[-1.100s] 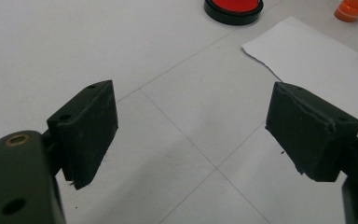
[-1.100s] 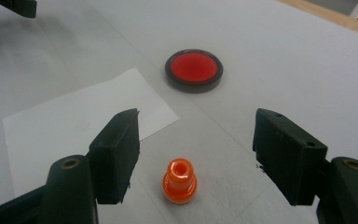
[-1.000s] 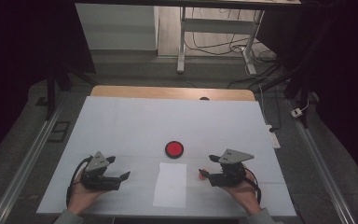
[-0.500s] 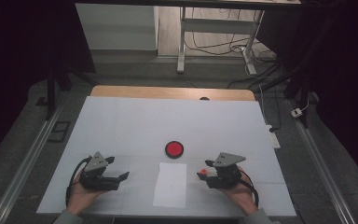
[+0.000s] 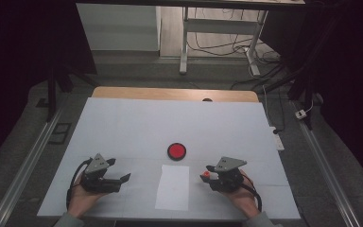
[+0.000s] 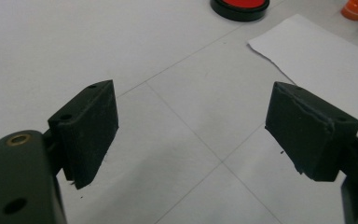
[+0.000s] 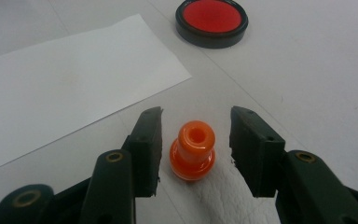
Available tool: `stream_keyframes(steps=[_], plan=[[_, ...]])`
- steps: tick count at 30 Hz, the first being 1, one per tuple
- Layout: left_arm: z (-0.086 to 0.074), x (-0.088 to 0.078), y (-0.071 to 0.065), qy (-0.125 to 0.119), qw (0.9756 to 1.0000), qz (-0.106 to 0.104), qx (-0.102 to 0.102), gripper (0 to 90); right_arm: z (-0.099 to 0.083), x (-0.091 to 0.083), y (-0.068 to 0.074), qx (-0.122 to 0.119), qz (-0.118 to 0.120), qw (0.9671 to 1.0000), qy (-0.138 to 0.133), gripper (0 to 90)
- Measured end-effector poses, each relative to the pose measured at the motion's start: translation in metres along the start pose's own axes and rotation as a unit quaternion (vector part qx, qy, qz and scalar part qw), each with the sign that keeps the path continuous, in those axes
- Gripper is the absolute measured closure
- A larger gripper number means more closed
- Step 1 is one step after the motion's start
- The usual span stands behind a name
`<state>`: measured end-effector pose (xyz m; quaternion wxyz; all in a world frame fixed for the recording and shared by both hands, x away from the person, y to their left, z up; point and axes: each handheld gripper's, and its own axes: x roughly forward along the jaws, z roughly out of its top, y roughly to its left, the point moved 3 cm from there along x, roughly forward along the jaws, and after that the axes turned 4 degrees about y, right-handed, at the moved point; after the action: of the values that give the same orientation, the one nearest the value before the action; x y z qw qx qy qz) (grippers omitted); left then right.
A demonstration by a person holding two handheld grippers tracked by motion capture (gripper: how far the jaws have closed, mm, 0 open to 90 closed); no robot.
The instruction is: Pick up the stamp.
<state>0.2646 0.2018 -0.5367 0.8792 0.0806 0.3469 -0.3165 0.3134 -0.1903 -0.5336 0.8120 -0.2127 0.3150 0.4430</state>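
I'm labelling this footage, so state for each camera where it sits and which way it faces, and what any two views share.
High view: fixed above the person's side, looking forward and down on the table; both hands show, with the left gripper and right gripper.
Left gripper view: rides the left gripper, looking along its wide-open pads toward the white paper.
Right gripper view: rides the right gripper, whose jaws have just been closing around the orange stamp, not yet touching.
All three share the red ink pad.
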Motion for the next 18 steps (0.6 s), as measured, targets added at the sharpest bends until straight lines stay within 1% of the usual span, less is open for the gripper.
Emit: stream_keyframes(steps=[1, 2, 4, 6, 10, 11, 12, 15, 18], plan=[[-0.0001, 0.0001, 0.0003, 0.001, 1.0, 0.003, -0.001, 17.3, 0.0, 0.0, 0.0, 0.0, 0.0, 1.0, 0.0, 54.8], [-0.0003, 0.0, 0.0005, 0.002, 1.0, 0.005, -0.001, 17.3, -0.0005, 0.001, -0.0001, 0.0, -0.001, 1.0, 0.002, 58.1], [-0.0006, -0.0001, 0.001, 0.002, 1.0, 0.009, -0.002, 17.3, -0.0004, 0.0012, -0.0002, 0.0, -0.001, 1.0, 0.001, 59.6], [-0.0008, -0.0003, 0.0015, 0.002, 0.9999, 0.011, -0.003, 17.4, -0.0007, 0.0019, -0.0002, 0.0, -0.001, 1.0, 0.004, 63.0], [-0.001, -0.0008, 0.002, 0.001, 0.9999, 0.012, -0.006, 17.4, -0.0016, 0.0024, 0.0004, -0.001, -0.001, 1.0, 0.007, 66.0], [-0.001, -0.0007, 0.0022, 0.001, 0.9999, 0.015, -0.006, 17.3, -0.0016, 0.002, 0.0001, 0.001, -0.002, 1.0, 0.008, 67.5], [-0.0011, -0.0005, 0.0022, 0.001, 0.9999, 0.015, -0.006, 17.2, -0.0018, 0.0018, -0.0005, 0.003, 0.0, 1.0, 0.006, 70.9], [-0.0013, -0.0002, 0.0022, 0.003, 0.9999, 0.015, -0.005, 17.3, -0.0021, 0.0014, -0.001, 0.002, 0.002, 1.0, 0.007, 71.7], [-0.0013, -0.0002, 0.0023, 0.003, 0.9999, 0.015, -0.006, 17.3, -0.0016, 0.0014, 0.0002, -0.003, -0.001, 1.0, 0.005, 71.8]])
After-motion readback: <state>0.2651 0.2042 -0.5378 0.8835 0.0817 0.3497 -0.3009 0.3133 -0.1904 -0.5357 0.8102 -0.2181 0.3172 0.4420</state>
